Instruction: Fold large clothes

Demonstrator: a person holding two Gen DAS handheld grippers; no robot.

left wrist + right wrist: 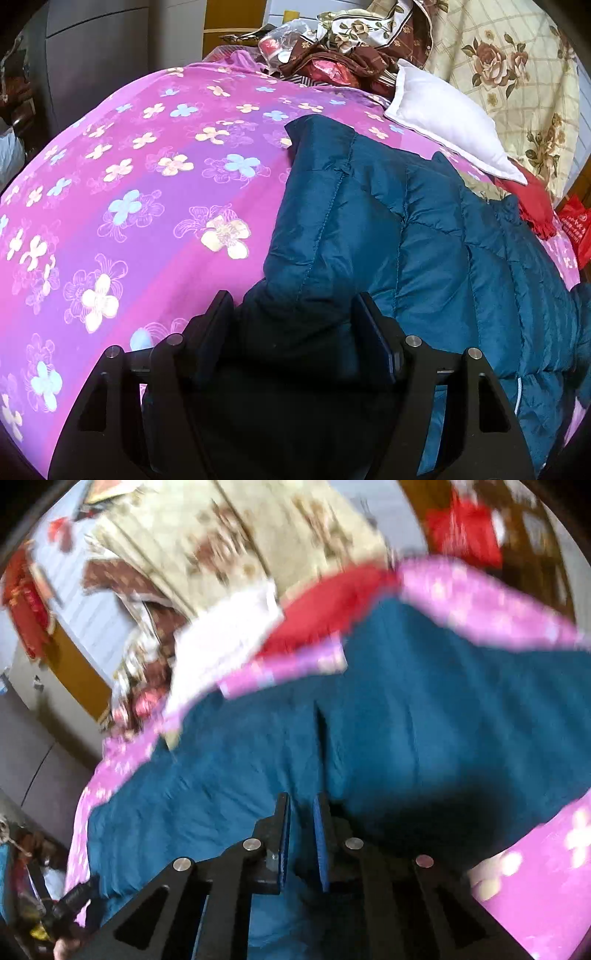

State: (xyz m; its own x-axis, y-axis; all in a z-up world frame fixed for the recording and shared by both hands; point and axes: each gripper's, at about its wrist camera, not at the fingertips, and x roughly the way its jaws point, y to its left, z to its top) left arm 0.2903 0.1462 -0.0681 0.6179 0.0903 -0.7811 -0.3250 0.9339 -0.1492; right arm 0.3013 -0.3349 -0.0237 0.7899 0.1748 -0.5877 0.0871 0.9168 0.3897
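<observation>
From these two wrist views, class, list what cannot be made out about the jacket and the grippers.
- Left wrist view: the blue jacket runs off the right and bottom edges; its full shape is hidden.
- Left gripper: dark shadow hides whether its fingers press the fabric.
- Right wrist view: motion blur smears everything; whether the right gripper pinches fabric is unclear.

Two claws, one wide and one nearly closed

The left claw (291, 314) points down toward 12 o'clock, its fingers spread wide apart. The right claw (301, 812) points the same way, fingers almost together with a thin gap between them.
</observation>
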